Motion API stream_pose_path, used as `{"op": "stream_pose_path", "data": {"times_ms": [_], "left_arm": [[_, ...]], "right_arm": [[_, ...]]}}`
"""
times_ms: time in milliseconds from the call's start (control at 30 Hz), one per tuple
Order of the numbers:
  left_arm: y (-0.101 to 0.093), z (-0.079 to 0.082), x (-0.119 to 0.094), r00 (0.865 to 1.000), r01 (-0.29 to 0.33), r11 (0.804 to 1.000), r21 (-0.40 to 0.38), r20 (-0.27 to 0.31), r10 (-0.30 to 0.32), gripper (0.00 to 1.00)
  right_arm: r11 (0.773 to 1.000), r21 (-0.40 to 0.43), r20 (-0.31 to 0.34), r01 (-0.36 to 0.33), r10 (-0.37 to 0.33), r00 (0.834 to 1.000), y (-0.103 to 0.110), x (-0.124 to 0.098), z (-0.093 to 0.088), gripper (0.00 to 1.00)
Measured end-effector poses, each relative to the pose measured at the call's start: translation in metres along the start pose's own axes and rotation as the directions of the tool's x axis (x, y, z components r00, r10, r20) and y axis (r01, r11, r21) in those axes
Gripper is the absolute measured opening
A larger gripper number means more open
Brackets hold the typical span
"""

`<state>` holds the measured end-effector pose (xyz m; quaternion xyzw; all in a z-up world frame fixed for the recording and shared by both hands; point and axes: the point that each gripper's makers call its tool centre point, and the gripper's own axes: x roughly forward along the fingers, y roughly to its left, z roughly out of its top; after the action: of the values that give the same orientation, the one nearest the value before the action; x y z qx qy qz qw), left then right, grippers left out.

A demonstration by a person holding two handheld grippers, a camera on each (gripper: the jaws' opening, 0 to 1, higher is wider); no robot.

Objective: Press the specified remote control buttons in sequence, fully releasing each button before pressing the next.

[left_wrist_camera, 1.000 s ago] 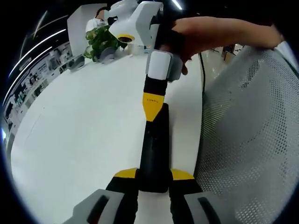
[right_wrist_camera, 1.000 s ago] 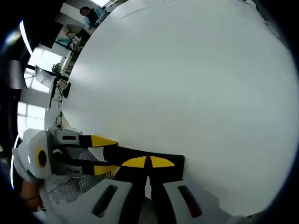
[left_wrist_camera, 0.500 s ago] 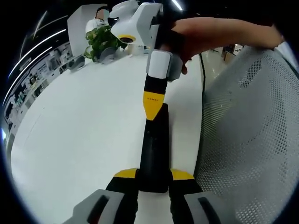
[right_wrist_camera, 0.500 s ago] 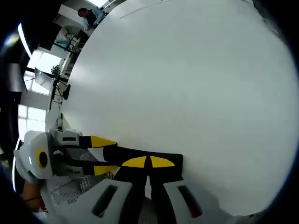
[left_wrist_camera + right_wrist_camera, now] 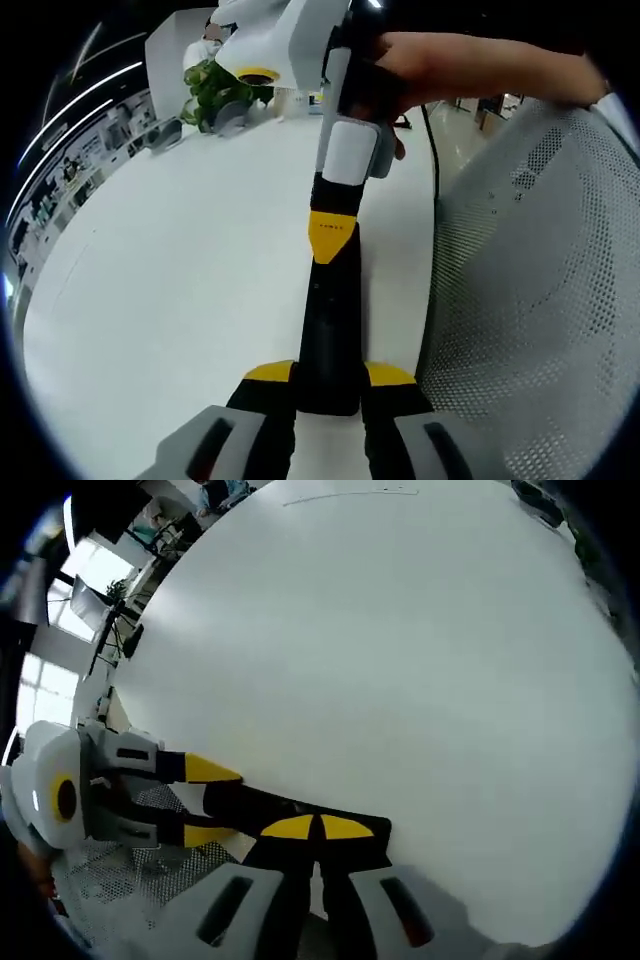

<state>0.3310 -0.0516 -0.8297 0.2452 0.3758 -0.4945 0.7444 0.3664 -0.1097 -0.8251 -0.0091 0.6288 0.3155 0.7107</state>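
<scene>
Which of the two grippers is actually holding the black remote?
The left gripper: its jaws clamp the remote's near end. The right gripper only pokes its closed tips down onto it.

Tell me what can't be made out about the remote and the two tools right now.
- Remote buttons: left gripper view, too dark to tell apart.
- Remote's far end: covered by the right tool.
- Right gripper view: remote foreshortened, partly behind the tool tips; which button is touched is hidden.
- Left tool: clamps the remote's near end.

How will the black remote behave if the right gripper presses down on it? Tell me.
The remote looks like a rigid slab lying flat on the white table, so it probably won't flex or tip. The left gripper clamps its near end, so sliding seems unlikely. The right gripper meets its far end.
</scene>
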Motion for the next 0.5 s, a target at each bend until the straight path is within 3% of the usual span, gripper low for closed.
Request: {"op": "stream_pose_path", "data": {"times_ms": [33, 133, 500], "left_arm": [[0.000, 0.000, 0.000, 1.000, 0.000, 1.000, 0.000, 0.000, 0.000, 0.24], [0.000, 0.000, 0.000, 1.000, -0.002, 1.000, -0.001, 0.003, 0.002, 0.25], [0.000, 0.000, 0.000, 1.000, 0.000, 1.000, 0.001, 0.003, 0.000, 0.25]], "right_arm": [[1.000, -0.011, 0.006, -0.020, 0.020, 1.000, 0.000, 0.000, 0.000, 0.00], [0.995, 0.071, 0.030, -0.065, 0.063, 0.998, 0.000, -0.002, -0.001, 0.00], [0.983, 0.129, -0.042, -0.133, 0.139, 0.989, 0.014, -0.004, -0.009, 0.00]]}}
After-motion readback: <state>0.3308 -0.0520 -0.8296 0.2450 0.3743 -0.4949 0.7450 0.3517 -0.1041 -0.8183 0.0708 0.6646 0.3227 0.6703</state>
